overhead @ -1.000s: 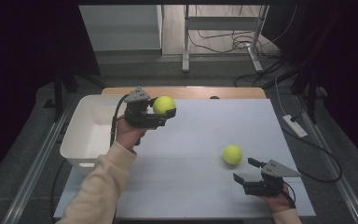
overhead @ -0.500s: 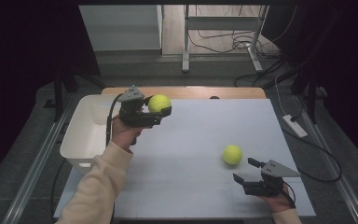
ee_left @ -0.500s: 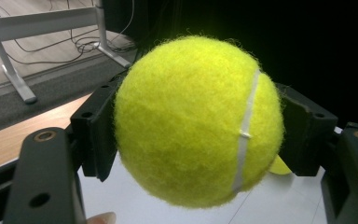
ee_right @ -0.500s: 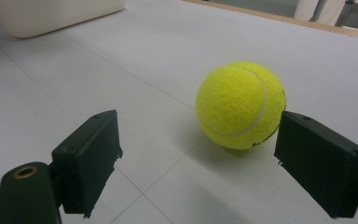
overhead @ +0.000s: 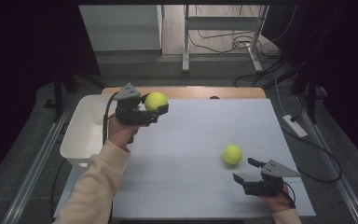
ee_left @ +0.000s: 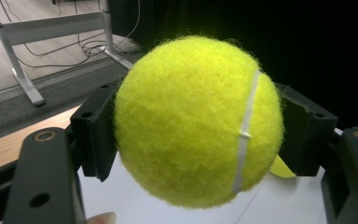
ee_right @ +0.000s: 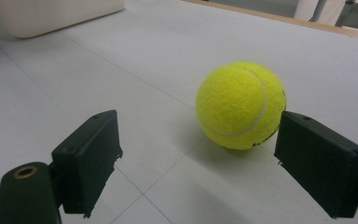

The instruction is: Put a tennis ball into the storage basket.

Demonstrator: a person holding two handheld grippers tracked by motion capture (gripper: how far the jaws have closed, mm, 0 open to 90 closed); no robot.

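Observation:
My left gripper (overhead: 157,104) is held above the table's far left part, shut on a yellow tennis ball (overhead: 156,100). In the left gripper view the ball (ee_left: 196,121) sits pressed between both black pads (ee_left: 95,135). A second tennis ball (overhead: 232,154) lies on the white tabletop (overhead: 200,130) at the near right. My right gripper (overhead: 243,170) rests just in front of it, open. In the right gripper view that ball (ee_right: 241,105) lies just beyond the fingertips, closer to the right jaw and apart from both.
A white bin (overhead: 81,135) stands at the table's left edge, just left of the left gripper, and shows as a white wall (ee_right: 51,14) far off in the right gripper view. A wooden strip (overhead: 223,92) runs along the far edge. Cables and metal legs lie on the floor beyond.
My left gripper, still holding its ball, has drifted slightly left toward the bin. The right gripper and the second ball have stayed where they were.

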